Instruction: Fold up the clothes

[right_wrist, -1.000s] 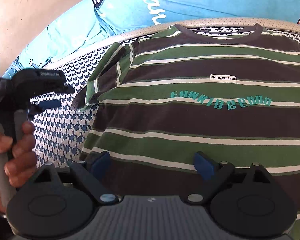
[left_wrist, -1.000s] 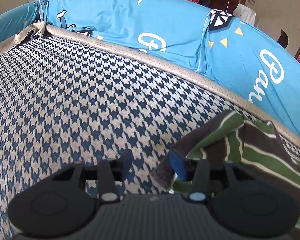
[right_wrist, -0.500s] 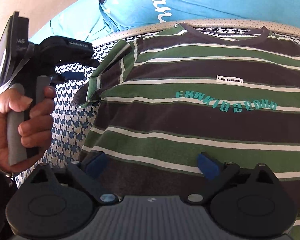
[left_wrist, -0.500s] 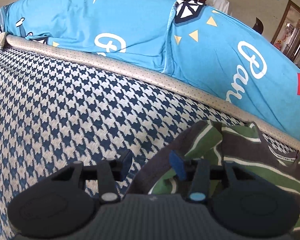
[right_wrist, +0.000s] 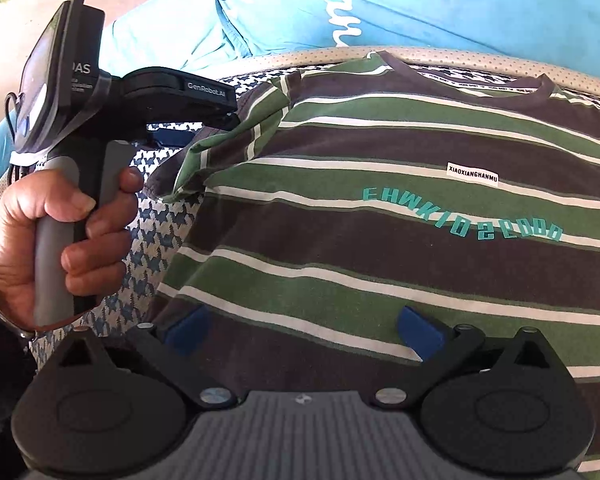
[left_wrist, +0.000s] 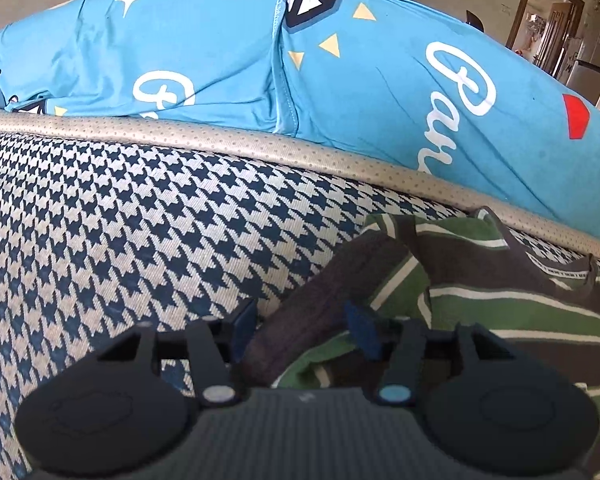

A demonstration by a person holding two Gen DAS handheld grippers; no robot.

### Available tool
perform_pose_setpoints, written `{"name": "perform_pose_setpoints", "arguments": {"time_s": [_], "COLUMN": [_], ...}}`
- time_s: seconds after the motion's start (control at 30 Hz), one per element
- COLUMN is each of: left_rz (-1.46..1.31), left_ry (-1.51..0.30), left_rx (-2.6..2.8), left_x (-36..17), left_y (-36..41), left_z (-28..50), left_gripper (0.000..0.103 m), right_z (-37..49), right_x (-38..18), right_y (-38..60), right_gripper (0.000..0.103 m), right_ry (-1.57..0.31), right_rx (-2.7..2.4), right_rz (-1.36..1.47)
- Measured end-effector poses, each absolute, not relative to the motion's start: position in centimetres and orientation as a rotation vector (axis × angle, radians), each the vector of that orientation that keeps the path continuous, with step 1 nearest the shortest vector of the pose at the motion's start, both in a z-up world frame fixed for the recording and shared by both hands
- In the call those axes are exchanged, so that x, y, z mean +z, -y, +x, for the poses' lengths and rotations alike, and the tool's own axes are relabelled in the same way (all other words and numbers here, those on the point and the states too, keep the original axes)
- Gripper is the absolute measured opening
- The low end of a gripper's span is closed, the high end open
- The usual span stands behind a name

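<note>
Now that the left claw (left_wrist: 302,330) has moved in, its open jaws straddle the sleeve (left_wrist: 324,300) of the striped shirt (right_wrist: 380,240) lying flat on the bed (left_wrist: 140,220); right claw (right_wrist: 304,332) open over the hem, so sleeve fold is next

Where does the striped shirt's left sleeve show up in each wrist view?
Left wrist view: the sleeve lies lower centre, its dark cuff between the open fingers of the left tool.
Right wrist view: the sleeve sits left of centre, just right of the left tool's tip, far above the open right tool.
Shared landmark: the beige dotted edging beyond the shirt.
</note>
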State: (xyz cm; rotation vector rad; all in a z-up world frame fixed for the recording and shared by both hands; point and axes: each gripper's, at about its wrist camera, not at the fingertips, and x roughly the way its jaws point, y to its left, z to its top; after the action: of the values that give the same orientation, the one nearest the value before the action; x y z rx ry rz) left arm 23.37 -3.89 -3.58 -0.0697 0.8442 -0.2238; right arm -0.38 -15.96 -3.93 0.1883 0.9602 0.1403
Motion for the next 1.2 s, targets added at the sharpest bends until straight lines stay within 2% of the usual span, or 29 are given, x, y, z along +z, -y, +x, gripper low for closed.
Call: {"name": "perform_pose_setpoints", "arguments": {"time_s": [0.43, 0.77, 0.97, 1.2], "left_rz": [-0.025, -0.029, 0.020, -0.079], "left_ry": [-0.811, -0.799, -0.756, -0.774], "left_rx": [-0.307, -0.292, -0.189, -0.117], "left_x": [-3.9, -3.3, -2.2, -1.4], "left_y": [5.5, 5.4, 5.1, 2.1], "left_z": [23.8, 22.7, 21.9, 22.8], "left_gripper": [0.049, 0.015, 0.009, 0.009], "right_z": [-0.2, -0.1, -0.1, -0.1], "right_x": [-4.1, -4.2, -4.2, -4.2], "right_y": [15.8, 15.8, 15.8, 15.8], "right_gripper": [0.103, 0.103, 0.103, 0.103], "right_ry": [-0.953, -0.950, -0.950, -0.950], "right_rx": [0.149, 0.149, 0.146, 0.143], "right_rz": [0.163, 0.154, 0.154, 0.148]}}
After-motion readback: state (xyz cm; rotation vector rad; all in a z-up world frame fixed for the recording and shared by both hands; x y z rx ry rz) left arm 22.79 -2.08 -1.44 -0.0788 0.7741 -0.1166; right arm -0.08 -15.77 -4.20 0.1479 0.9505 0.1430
